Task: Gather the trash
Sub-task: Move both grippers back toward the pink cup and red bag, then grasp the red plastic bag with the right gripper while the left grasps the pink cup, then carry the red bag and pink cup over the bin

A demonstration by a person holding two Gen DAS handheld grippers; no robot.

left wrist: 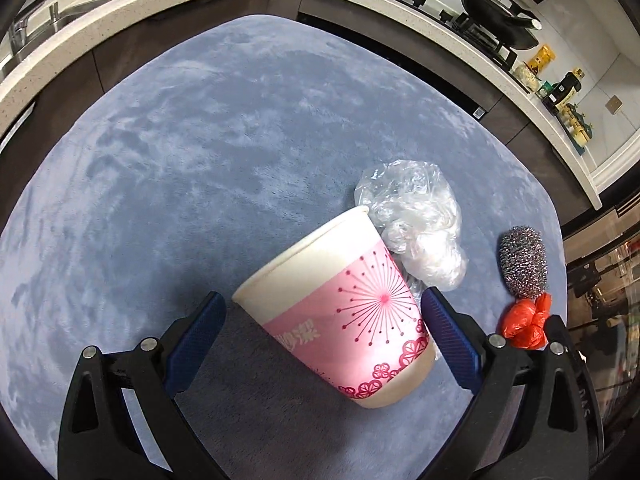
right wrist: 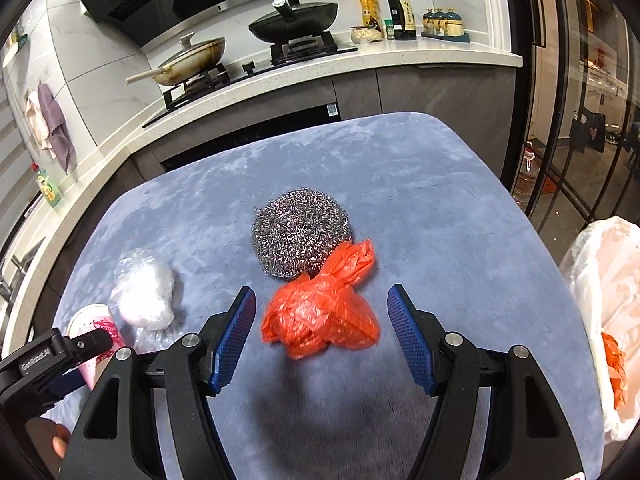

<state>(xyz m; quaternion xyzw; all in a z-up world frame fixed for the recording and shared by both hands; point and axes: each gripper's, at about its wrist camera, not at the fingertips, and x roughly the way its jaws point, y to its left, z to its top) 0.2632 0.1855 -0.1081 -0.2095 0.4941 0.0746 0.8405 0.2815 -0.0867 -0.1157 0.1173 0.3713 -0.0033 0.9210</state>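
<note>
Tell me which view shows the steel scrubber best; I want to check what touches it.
The right wrist view: the steel scrubber sits whole and central, the orange bag against it. The left wrist view shows it small and squeezed at the edge.

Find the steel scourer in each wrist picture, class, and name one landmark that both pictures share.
Left wrist view: the scourer sits at the far right edge, just above the orange bag.
Right wrist view: the scourer lies near the centre, just beyond the orange bag, ahead of the open right tool.
Shared landmark: the black wok on the stove.
</note>
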